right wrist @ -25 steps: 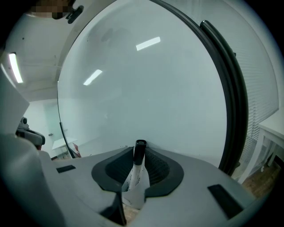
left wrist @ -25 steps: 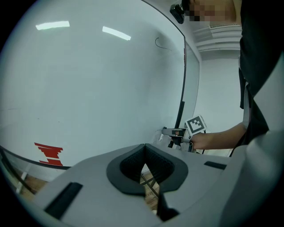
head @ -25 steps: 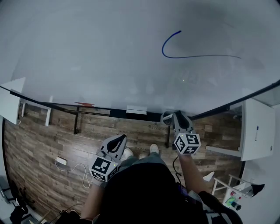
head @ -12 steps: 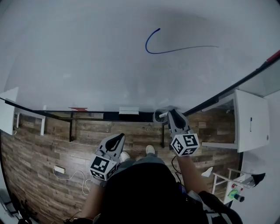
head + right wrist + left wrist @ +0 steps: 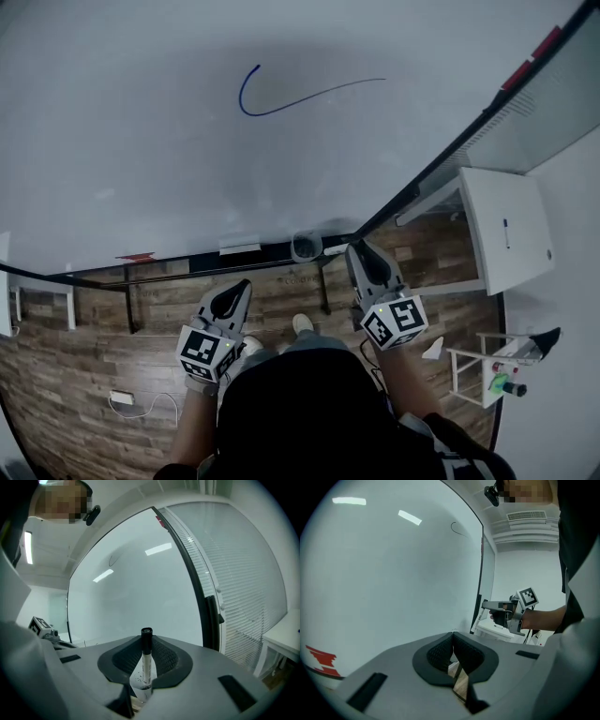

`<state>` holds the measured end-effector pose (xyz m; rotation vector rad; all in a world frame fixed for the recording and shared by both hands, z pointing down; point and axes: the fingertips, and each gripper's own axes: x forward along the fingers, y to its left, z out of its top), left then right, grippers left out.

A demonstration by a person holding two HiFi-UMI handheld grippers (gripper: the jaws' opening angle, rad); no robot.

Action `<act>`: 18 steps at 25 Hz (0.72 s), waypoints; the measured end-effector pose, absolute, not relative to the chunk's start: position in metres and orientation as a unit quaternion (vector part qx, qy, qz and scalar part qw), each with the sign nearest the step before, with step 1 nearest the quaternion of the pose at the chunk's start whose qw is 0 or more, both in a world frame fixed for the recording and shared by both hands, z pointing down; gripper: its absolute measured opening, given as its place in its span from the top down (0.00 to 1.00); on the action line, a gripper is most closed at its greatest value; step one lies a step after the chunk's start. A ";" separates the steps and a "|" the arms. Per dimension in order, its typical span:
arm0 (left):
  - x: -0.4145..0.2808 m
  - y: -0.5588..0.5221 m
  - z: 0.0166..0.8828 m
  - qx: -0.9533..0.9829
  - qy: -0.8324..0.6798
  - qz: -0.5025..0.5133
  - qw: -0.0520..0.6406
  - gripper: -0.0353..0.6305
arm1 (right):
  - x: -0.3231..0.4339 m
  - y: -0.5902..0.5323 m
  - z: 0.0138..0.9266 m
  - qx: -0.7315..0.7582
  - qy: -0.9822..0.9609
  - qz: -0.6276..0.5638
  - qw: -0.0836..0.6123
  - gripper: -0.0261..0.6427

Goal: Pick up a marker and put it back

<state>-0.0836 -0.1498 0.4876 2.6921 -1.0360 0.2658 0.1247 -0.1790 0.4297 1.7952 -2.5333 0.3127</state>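
A marker (image 5: 146, 660) with a black cap and a white barrel stands upright between the pads of my right gripper (image 5: 146, 654), which is shut on it. In the head view that right gripper (image 5: 357, 253) hovers by the whiteboard's ledge, a little right of a small grey cup (image 5: 306, 246) that sits on the ledge. The marker itself is hidden from the head view. My left gripper (image 5: 238, 291) hangs lower, over the wood floor. Its pads meet with nothing between them (image 5: 452, 645). From the left gripper view, the right gripper (image 5: 484, 605) shows in a hand at mid right.
The whiteboard (image 5: 141, 141) fills the upper view and bears a blue curved line (image 5: 281, 94). A dark frame post (image 5: 441, 159) bounds it on the right, beside a window with blinds (image 5: 243, 573). A white cabinet (image 5: 502, 234) and a small white stand (image 5: 483, 370) are to the right.
The head view has swung right, so the blue line and the cup now sit further left. My right gripper has come away from the cup towards the right.
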 end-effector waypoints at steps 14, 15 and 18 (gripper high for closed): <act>-0.036 -0.164 0.491 0.948 -0.285 0.085 0.111 0.92 | 0.188 -0.130 0.408 0.646 -0.759 0.087 -0.005 0.83; -0.034 -0.164 0.492 0.949 -0.282 0.085 0.110 0.92 | 0.189 -0.129 0.408 0.647 -0.757 0.088 -0.003 0.83; -0.032 -0.166 0.492 0.950 -0.280 0.087 0.110 0.92 | 0.189 -0.130 0.410 0.647 -0.757 0.091 -0.001 0.83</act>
